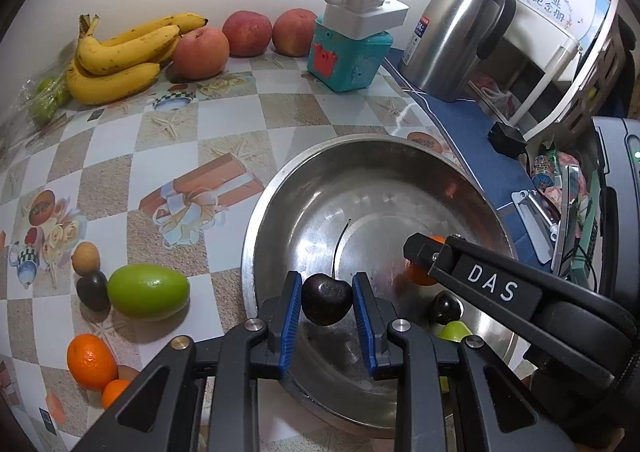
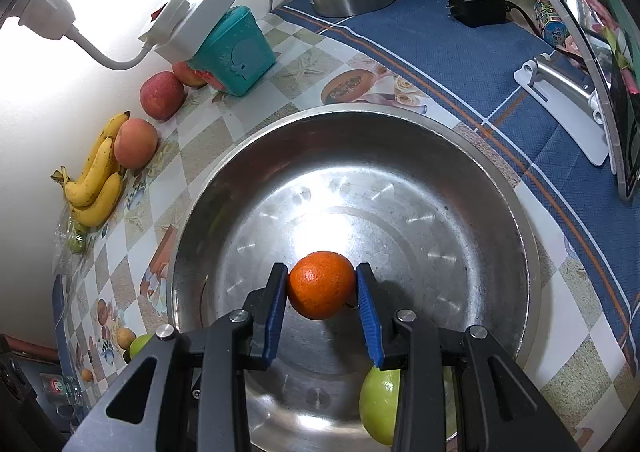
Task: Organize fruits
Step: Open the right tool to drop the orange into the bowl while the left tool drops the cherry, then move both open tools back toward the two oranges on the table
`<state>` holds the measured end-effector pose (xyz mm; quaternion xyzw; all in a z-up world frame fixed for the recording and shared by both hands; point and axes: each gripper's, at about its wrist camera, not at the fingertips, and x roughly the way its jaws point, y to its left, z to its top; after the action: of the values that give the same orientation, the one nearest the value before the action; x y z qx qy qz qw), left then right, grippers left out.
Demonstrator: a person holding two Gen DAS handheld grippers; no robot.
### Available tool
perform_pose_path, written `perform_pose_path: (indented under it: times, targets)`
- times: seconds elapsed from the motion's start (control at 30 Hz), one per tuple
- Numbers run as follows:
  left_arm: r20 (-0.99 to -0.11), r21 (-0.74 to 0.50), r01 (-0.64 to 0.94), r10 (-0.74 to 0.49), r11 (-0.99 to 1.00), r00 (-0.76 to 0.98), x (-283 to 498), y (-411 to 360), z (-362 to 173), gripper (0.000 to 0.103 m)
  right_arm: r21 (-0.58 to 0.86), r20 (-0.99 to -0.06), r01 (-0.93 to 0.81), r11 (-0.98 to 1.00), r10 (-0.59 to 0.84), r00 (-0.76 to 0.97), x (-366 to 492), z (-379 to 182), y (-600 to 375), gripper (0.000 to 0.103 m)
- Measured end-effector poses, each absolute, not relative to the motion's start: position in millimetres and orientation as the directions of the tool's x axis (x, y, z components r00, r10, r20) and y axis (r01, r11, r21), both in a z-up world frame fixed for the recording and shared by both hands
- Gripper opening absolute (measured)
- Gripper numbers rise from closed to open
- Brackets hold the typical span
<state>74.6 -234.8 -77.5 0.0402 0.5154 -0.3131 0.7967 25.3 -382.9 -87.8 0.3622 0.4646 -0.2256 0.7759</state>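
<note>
Right up close in the left wrist view, my left tongs point(image 1: 326, 302) pinch a dark cherry point(image 1: 326, 299) between the blue pads, its thin stem curving upward. It hangs over the steel bowl point(image 1: 256, 228), clear of the bottom as far as I can see. My right tongs point(image 1: 418, 248) reach in from the right with an orange fruit mostly hidden behind them. Lower in the bowl sit a second dark cherry point(image 1: 447, 306) and a bit of green fruit point(image 1: 455, 331). Out on the table point(image 1: 224, 120) to the left lie a green oval fruit point(image 1: 148, 292), a dark little fruit point(image 1: 93, 290) touching it, a small brown round one point(image 1: 85, 258) just behind, and two small oranges point(image 1: 91, 361) near the bottom edge. Along the far wall: bananas point(image 1: 120, 60), three peaches point(image 1: 201, 52), a teal box point(image 1: 347, 58) with a white power strip point(image 1: 364, 8) on top, and a steel kettle point(image 1: 452, 40).

Over to the right wrist view: my right tongs point(image 2: 322, 290) are clamped on a small orange point(image 2: 321, 285), held above the bowl's point(image 2: 500, 188) shiny floor. A green fruit point(image 2: 379, 404) lies in the bowl at the near rim, partly behind the right finger. Bananas point(image 2: 96, 180), peaches point(image 2: 135, 143) and the teal box point(image 2: 232, 52) line the wall at left; a blue cloth point(image 2: 440, 52) covers the table to the right.
</note>
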Motion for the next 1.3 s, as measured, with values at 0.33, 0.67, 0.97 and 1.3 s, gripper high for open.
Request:
perform_pose_path:
  times: [0.33,0.67,0.97,1.3]
  targets:
    - [-0.848,-0.263,0.535,-0.457,0.803,0.27,74.4,-234.2,-77.4,0.044,0.347,-0.889,0.691,0.634,-0.013,0.458,27.5,-91.0,-381.9,0.037]
    - [-0.842,-0.266,0.536,-0.464,0.801,0.276,74.7,-234.0,-72.5,0.053,0.35,-0.879,0.679,0.646,-0.024,0.476,28.6,-87.5,-380.3,0.047]
    - [-0.833,-0.272,0.497,-0.46,0.824,0.307,82.8,-222.4,-57.7,0.057,0.35,-0.857,0.677,0.648,-0.07,0.51,24.1,-71.3,-382.2,0.052]
    - [-0.837,-0.314,0.341,-0.428,0.886,0.34,108.6,-182.4,-49.1,0.057,0.341,-0.858,0.663,0.667,-0.067,0.509,25.6,-67.3,-377.0,0.051]
